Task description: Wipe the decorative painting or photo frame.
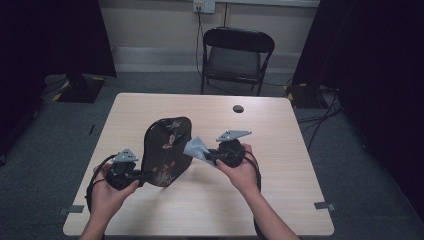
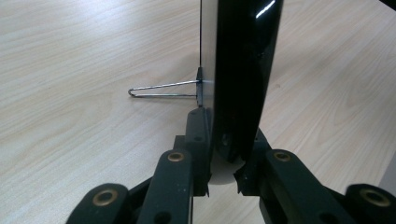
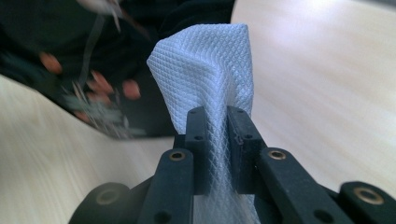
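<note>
While held upright near the middle of the high view, slightly left of centre, leans a little to the right: a black lacquered tray (image 1: 166,150) with flower and butterfly patterns, its lower edge close to the wooden table (image 1: 280,200). Gripped at its lower left corner by the left gripper (image 1: 136,176), which sits in the lower left of the frame in the person's left hand (image 1: 107,192). Seen edge-on in the left gripper view, rising from the bottom centre to the top of the frame as a glossy black tray (image 2: 238,70), with both black jaws pressed against its two faces, pinching the edge firmly. Also visible there, to the left of the tray: a thin wire stand (image 2: 161,89), fixed to the tray's back and pointing out over the table surface (image 2: 70,70). Just right of the tray in the high view, held by the right gripper (image 1: 214,156) in the right hand (image 1: 240,172): a pale blue-grey cloth (image 1: 196,148), its free end touching or almost touching the tray's right edge; cannot tell which. In the right gripper view, pinched tightly between the two jaws at the centre: the white waffle-textured cloth (image 3: 210,79), standing up as a fold above them, with the patterned tray (image 3: 93,70) blurred in the upper left. Beyond the table, at the top centre of the high view: a black folding chair (image 1: 235,57).
</note>
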Demonstrator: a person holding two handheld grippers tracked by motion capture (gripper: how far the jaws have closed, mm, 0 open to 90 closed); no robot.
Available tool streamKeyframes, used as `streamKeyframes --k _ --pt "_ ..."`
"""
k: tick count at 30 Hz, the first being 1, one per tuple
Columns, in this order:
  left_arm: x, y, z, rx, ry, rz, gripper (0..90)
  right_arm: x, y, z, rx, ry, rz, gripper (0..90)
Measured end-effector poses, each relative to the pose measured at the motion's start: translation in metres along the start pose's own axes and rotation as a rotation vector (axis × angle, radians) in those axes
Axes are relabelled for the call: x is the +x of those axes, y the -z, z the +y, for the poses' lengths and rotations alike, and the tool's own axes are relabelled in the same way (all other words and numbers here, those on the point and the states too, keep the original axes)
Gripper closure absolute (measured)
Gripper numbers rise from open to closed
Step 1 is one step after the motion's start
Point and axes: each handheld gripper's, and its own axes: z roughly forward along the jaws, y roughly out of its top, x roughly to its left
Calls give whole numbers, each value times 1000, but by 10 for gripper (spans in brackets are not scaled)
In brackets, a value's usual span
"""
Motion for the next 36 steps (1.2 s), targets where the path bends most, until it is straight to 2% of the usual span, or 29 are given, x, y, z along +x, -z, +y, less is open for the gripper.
streamKeyframes --k 9,12,15,22,36 --pt "0 0 0 -1 0 -1 787 10 29 51 -104 52 -11 804" --pt "1 0 0 0 -3 0 787 12 31 64 -125 59 -17 804" --pt "0 0 0 0 -2 0 787 15 26 72 -118 68 -25 804" --pt "1 0 0 -2 -7 -4 787 14 14 68 -99 64 -19 804" --pt "1 0 0 -2 -14 -3 788 12 -5 37 -50 43 -3 804"
